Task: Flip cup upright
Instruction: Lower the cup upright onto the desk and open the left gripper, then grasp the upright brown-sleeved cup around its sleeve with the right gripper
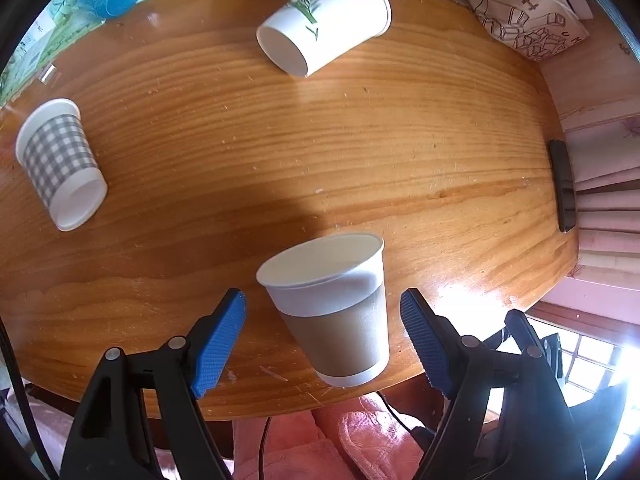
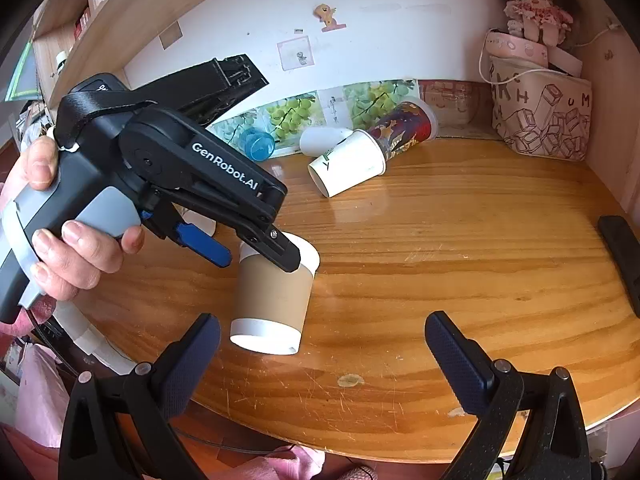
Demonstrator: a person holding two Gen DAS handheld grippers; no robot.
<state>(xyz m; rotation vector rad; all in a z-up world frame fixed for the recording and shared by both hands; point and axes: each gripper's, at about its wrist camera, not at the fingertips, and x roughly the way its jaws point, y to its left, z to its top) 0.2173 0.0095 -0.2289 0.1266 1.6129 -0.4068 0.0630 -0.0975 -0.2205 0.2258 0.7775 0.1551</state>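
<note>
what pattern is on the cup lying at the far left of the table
Grey-and-white gingham check on the checked cup, clearest in the left wrist view.

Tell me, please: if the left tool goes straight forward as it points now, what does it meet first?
Probably the brown-sleeved paper cup, lying on its side between the open fingers of the left tool. Depth is unclear, but nothing else shows before it.

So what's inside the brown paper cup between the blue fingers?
The brown-sleeved white paper cup shows only bare white inner wall in the left wrist view. Its bottom is hidden by the rim. The left gripper is open around it.
</note>
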